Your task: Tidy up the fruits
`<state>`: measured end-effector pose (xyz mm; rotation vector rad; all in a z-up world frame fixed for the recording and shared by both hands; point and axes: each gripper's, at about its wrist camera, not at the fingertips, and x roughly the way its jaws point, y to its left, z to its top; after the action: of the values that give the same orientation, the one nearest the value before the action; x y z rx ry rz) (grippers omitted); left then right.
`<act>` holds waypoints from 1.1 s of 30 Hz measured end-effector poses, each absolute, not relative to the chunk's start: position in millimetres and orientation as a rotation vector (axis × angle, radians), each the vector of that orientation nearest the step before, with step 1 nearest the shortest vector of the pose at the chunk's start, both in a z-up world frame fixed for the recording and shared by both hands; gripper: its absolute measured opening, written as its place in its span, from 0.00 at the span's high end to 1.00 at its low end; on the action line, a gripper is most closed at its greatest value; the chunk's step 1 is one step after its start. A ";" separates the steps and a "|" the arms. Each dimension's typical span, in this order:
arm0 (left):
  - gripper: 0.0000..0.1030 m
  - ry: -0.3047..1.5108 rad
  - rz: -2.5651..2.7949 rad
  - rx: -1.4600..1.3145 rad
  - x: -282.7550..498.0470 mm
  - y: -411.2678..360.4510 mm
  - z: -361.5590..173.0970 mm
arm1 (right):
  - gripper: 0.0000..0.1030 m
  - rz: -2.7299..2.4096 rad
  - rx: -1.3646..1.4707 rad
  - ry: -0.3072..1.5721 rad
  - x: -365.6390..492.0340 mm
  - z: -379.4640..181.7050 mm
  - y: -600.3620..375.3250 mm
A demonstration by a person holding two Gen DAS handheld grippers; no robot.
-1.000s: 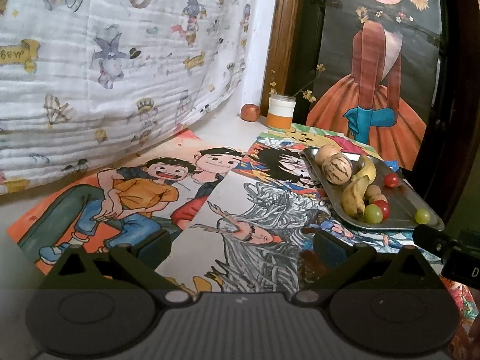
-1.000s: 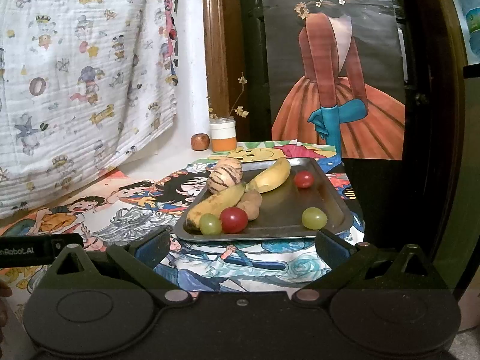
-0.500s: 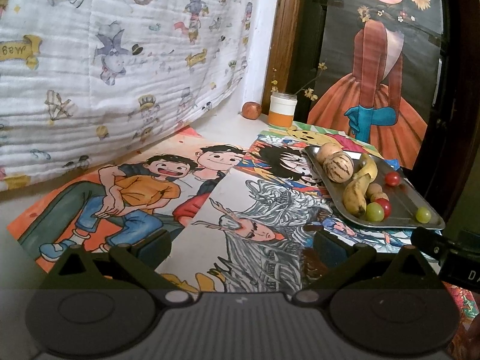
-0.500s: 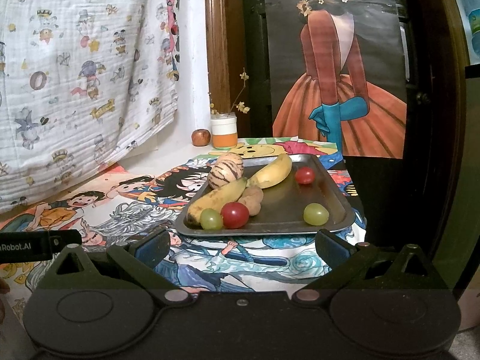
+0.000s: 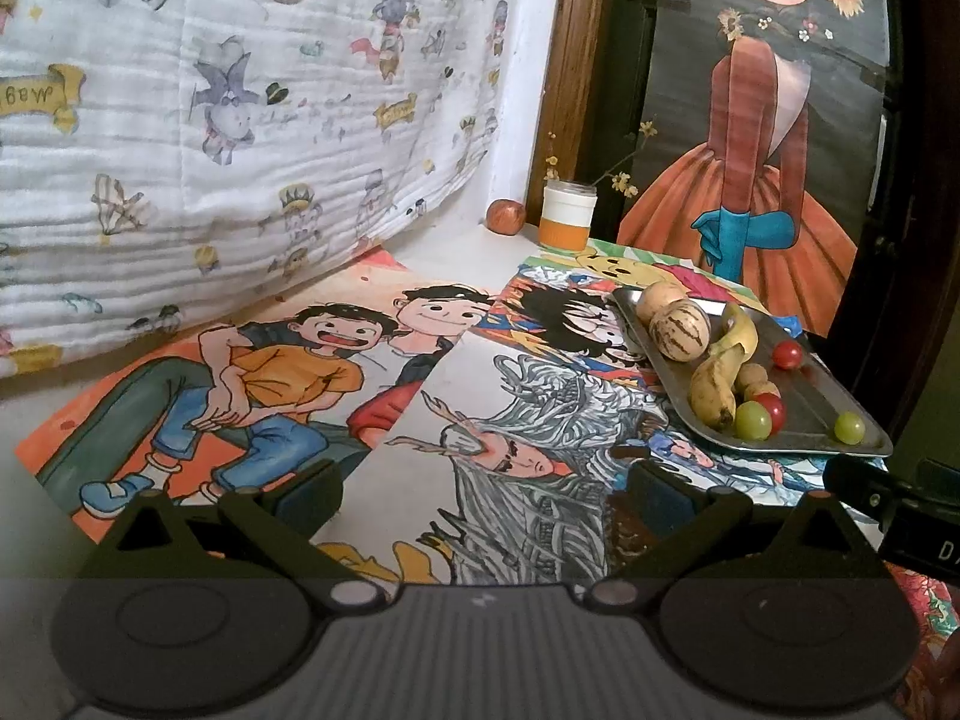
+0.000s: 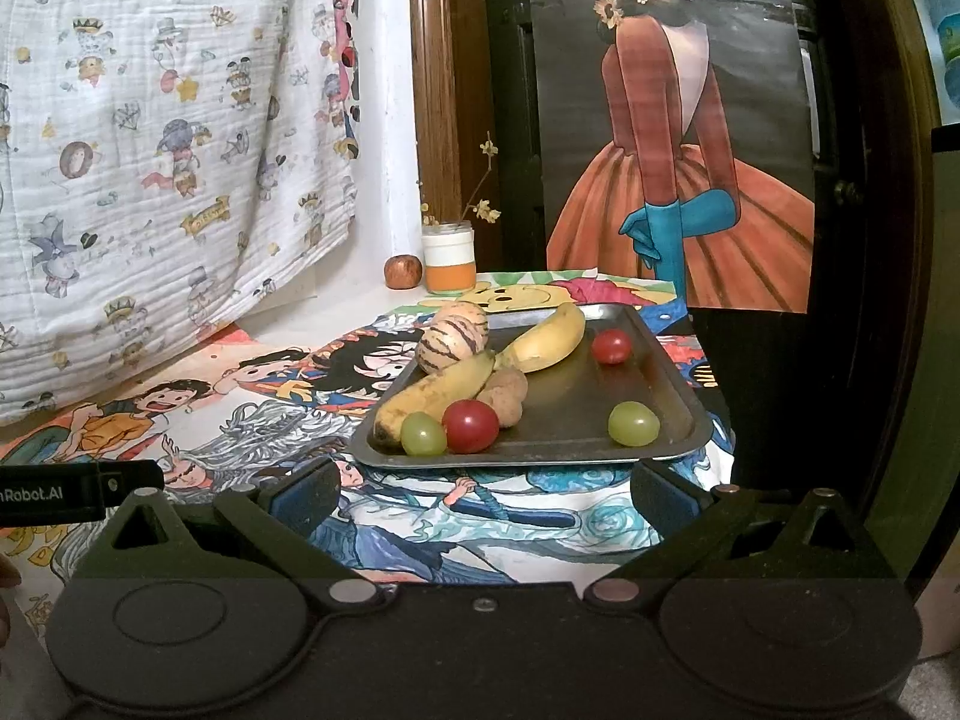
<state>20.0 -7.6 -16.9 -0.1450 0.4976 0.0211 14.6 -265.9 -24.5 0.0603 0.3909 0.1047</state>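
- far left: white quilted cloth (image 5: 240, 120) printed with cartoon figures, hanging down to the surface.
- centre: white wall strip (image 6: 384, 120) beside a brown wooden door frame (image 6: 438, 90).
- far right: dark panel carrying a painted poster (image 6: 678, 138) of a figure in an orange dress.
- light: dim, indoor.

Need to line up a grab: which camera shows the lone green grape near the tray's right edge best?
The right wrist view: the lone green grape sits large and unobstructed ahead of the open right gripper. The left wrist view shows it small, far right, at the tray corner.
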 end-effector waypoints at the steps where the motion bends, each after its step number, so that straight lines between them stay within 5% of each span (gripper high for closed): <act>1: 0.00 0.498 0.021 -0.146 20.1 -7.4 -17.3 | 0.00 0.105 0.060 0.391 14.6 -24.4 -265.9; 33: 0.00 0.510 0.027 -0.157 19.5 -5.6 -19.4 | 0.00 0.104 0.060 0.392 14.6 -24.3 -265.6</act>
<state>19.5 -5.6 -19.4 -0.1569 0.5099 0.0270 14.6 -265.6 -24.3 0.0601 0.3922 0.1045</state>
